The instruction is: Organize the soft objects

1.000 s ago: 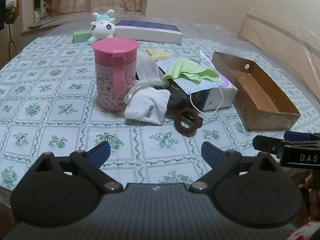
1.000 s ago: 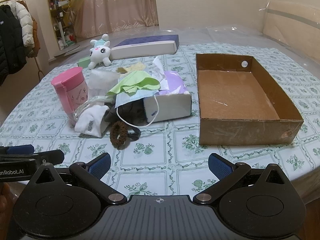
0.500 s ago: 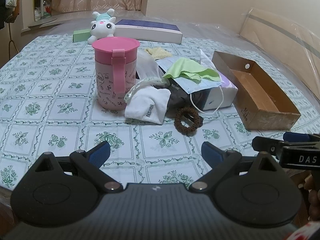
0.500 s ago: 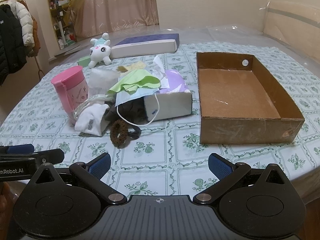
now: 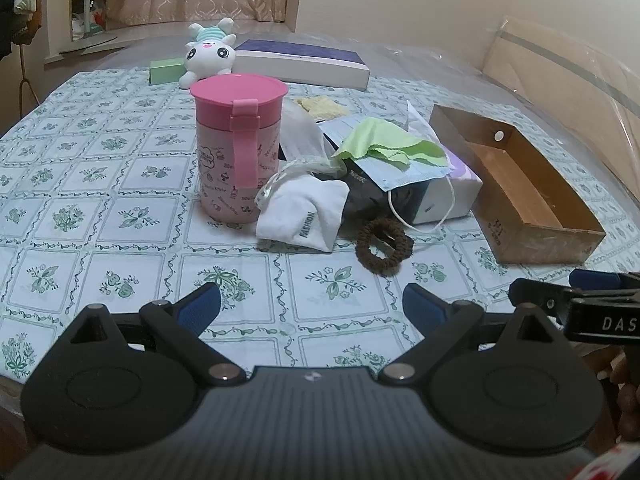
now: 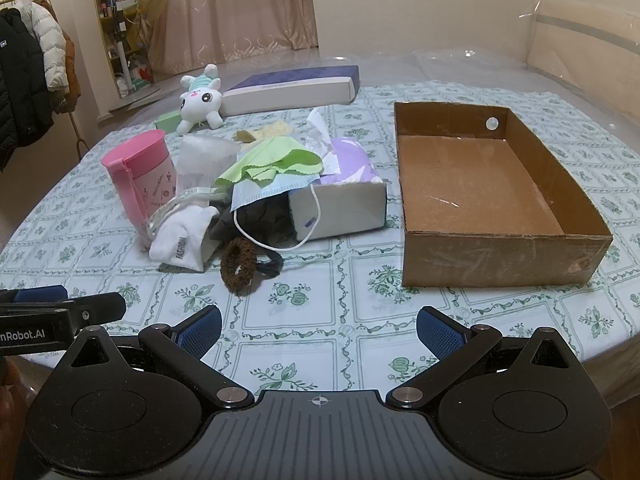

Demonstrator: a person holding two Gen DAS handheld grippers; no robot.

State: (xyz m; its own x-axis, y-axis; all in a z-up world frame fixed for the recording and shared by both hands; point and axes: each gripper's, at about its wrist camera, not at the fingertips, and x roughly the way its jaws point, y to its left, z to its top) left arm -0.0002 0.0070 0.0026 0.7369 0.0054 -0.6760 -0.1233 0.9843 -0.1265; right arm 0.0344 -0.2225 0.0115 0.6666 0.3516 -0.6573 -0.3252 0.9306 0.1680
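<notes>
- Left tool [image 5: 311, 306]: jaws wide apart, holding nothing.
- Right tool [image 6: 319, 330]: same.
- Brown scrunchie [image 6: 239, 261], white sock [image 6: 182, 242], face mask [image 6: 262, 194]: heaped mid-counter [image 6: 332, 322].
- Cardboard box [image 6: 492, 256]: right of heap.

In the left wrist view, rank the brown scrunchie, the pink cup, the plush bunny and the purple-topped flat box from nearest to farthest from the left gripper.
From the left gripper:
1. Brown scrunchie, just ahead, slightly right.
2. Pink cup, farther back, left of the pile.
3. Plush bunny, at the far end, left.
4. Purple-topped flat box, at the far end beside the bunny; too close to call between these two.
</notes>
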